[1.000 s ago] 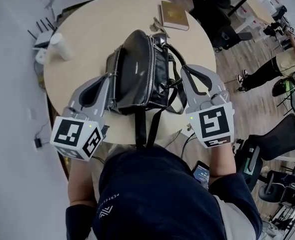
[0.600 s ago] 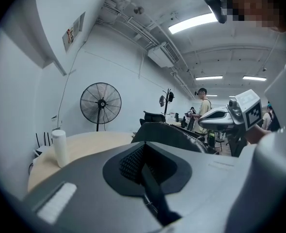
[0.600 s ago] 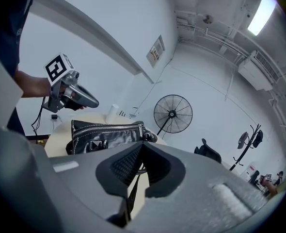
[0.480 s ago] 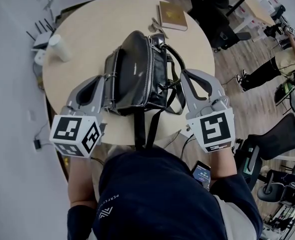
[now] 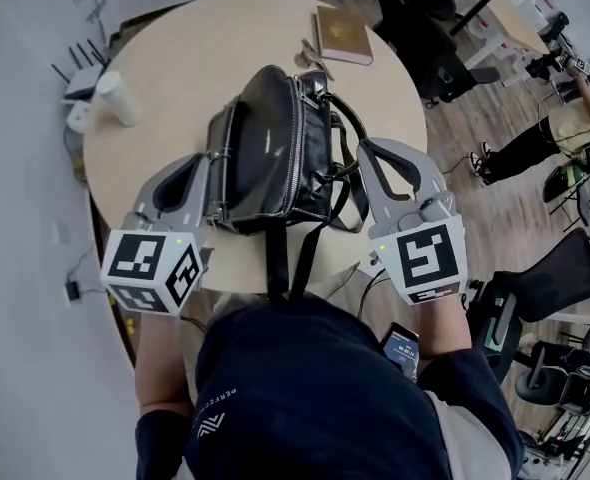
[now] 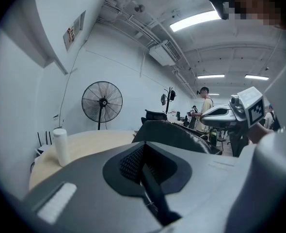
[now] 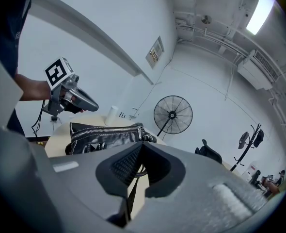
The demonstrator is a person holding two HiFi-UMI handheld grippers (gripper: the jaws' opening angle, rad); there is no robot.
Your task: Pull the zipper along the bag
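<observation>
Head view: one bag (image 5: 270, 138), one book (image 5: 343, 36); left claw (image 5: 211, 158), right claw (image 5: 361, 149) both closed.

Two claws (image 5: 211, 158) (image 5: 363, 150), one bag (image 5: 270, 148), one book (image 5: 345, 34)

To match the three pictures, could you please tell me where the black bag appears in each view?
Head view: the black bag lies on the round table, at the picture's centre.
Left gripper view: the bag shows right of centre, just beyond the jaws.
Right gripper view: the bag sits left of centre, with its zipper showing.
Shared landmark: the white cylinder on the table appears in all three views.
</observation>
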